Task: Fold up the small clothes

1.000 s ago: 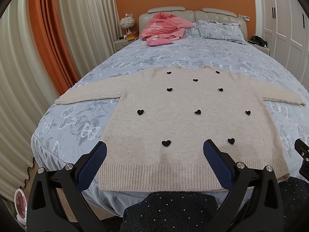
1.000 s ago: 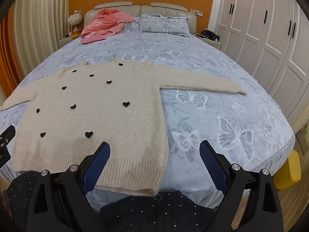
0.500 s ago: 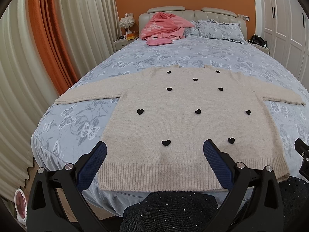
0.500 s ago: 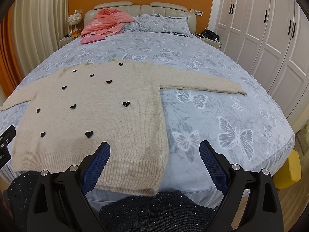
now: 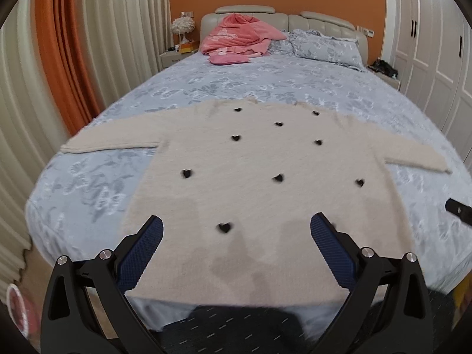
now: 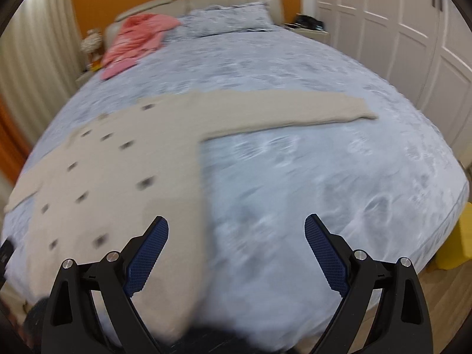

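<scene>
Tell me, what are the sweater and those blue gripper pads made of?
The sweater looks like a soft, fuzzy knit, perhaps wool or acrylic: matte beige surface with small black hearts. The pads on the left gripper look like rubber or textured plastic, judging by their fine dimpled grid. The frames cannot confirm either.

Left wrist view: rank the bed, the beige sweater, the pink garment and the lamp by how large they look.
1. bed
2. sweater
3. pink garment
4. lamp

The pink garment and lamp sit far back at the headboard end, so distance shrinks them; their true size against the sweater is unsure.
</scene>
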`<state>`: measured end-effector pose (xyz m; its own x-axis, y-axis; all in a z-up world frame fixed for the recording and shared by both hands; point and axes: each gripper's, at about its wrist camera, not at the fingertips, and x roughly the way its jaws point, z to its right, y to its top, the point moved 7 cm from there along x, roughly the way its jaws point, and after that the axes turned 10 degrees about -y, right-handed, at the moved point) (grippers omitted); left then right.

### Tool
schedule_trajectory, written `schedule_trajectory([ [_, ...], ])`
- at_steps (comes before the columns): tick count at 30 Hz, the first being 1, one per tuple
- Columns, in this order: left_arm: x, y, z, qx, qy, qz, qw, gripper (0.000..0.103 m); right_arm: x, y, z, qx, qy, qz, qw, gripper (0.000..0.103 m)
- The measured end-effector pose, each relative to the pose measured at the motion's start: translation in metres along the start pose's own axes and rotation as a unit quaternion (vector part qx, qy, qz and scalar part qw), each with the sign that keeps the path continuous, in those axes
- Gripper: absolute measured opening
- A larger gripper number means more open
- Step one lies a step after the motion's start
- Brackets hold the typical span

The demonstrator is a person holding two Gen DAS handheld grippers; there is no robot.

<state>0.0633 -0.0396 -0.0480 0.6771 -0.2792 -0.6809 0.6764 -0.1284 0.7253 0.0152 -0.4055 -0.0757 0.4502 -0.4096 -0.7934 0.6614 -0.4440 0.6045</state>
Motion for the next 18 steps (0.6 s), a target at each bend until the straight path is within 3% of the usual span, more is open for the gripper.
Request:
schedule_trajectory([
  [5, 0.042, 0.005, 0.039, 0.034, -0.019, -0.022, 0.9990, 0.098, 0.082, 0.067, 0.090, 0.105, -0.015, -0.038, 0.994, 0.091],
  [9, 0.077, -0.009, 0.057, 0.048, -0.027, -0.051, 0.9972, 0.098, 0.160, 0.111, 0.163, 0.219, -0.034, -0.073, 0.972, 0.091],
  [15, 0.110, -0.030, 0.056, 0.039, -0.035, -0.110, 0.9926, 0.098, 0.238, 0.142, 0.208, 0.289, -0.060, -0.100, 0.950, 0.089],
  [18, 0.120, -0.036, 0.053, 0.022, -0.037, -0.126, 0.9911, 0.098, 0.265, 0.145, 0.213, 0.305, -0.060, -0.110, 0.944, 0.069],
])
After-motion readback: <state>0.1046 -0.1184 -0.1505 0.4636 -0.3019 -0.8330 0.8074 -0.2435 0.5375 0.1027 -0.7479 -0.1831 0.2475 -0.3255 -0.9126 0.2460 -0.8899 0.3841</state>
